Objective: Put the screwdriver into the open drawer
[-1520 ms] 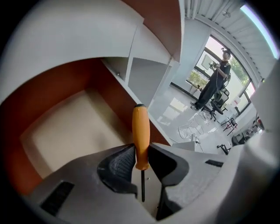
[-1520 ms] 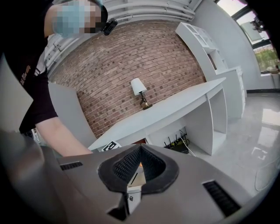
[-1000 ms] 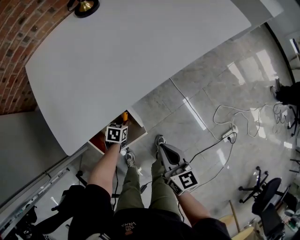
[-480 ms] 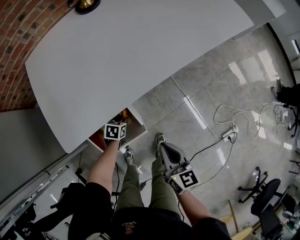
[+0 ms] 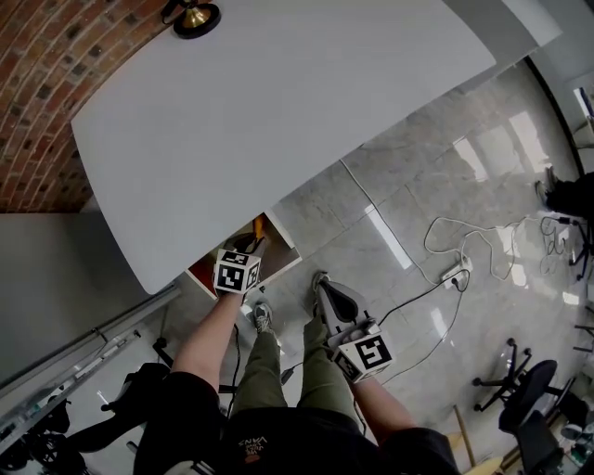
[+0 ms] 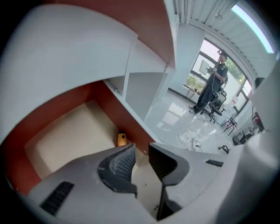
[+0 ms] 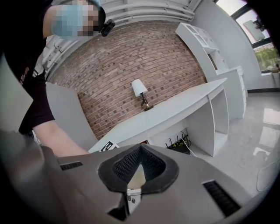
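Two tongs, both empty: the left gripper [image 6: 141, 151] hangs parted over the drawer [image 6: 65, 135]; the right gripper [image 7: 139, 151] is pinched closed, well apart. The screwdriver [image 6: 122, 139] lies inside by the red wall. A careless lift could knock the desk [image 5: 278, 111] edge overhead.

The lamp [image 5: 195, 16] stands on the table's [image 5: 278, 111] far corner, beside the brick wall [image 5: 46, 83]; the open drawer [image 5: 281, 263] juts from under the table's near edge; the screwdriver [image 6: 122, 139] lies inside it, against a side wall; the left gripper [image 6: 141, 154] hangs over the drawer; the right gripper [image 5: 325, 289] is to its right, above the floor [image 5: 418, 186].
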Demonstrator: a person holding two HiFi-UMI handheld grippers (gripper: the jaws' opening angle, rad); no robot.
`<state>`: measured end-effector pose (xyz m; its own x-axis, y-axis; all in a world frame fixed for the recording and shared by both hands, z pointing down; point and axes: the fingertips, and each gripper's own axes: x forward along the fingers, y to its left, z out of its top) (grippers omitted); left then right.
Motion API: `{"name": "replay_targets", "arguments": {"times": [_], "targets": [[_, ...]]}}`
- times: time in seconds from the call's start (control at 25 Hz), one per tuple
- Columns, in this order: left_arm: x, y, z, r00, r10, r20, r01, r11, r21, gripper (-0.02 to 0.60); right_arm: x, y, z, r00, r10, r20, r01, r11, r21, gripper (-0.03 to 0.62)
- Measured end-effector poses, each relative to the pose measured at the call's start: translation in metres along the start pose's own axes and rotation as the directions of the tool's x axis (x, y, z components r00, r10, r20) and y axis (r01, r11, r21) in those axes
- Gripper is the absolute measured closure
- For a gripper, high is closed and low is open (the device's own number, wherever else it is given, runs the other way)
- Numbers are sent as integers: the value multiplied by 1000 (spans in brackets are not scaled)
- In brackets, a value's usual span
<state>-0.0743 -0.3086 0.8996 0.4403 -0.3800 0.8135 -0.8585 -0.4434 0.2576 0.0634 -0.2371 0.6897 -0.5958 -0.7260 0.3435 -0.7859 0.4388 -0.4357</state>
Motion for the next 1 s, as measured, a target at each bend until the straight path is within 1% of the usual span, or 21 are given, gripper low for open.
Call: {"name": "replay_targets", "arguments": {"times": [0.16,0.28,0.4,0.6,0.72,0.88,1.0], "targets": [[-36,-20,15,995,-36,98,35,999,11,491,-6,22,10,1000,8,25,-8,1000,-8,599],[-67,-32,29,984,-56,171,50,998,42,513,-11,38,19,999,20,45,-18,1000,-23,599],[-98,-44,39,971,-83,225,67,995,77,532,-16,54,26,999,23,46,-21,999,-48,599],[-154,-64,48,945,-110,309,82,991,104,558,-31,81,36,998,35,53,-31,996,-83,599],[-186,-74,54,927,-120,354,81,989,124,565,-37,97,47,996,46,74,-38,994,-107,599],[-231,-84,58,905,-135,404,81,985,149,569,-48,117,58,995,31,92,-19,991,-132,599],[-261,-89,60,888,-144,438,78,983,165,572,-54,135,69,992,32,124,-14,989,-144,599]]}}
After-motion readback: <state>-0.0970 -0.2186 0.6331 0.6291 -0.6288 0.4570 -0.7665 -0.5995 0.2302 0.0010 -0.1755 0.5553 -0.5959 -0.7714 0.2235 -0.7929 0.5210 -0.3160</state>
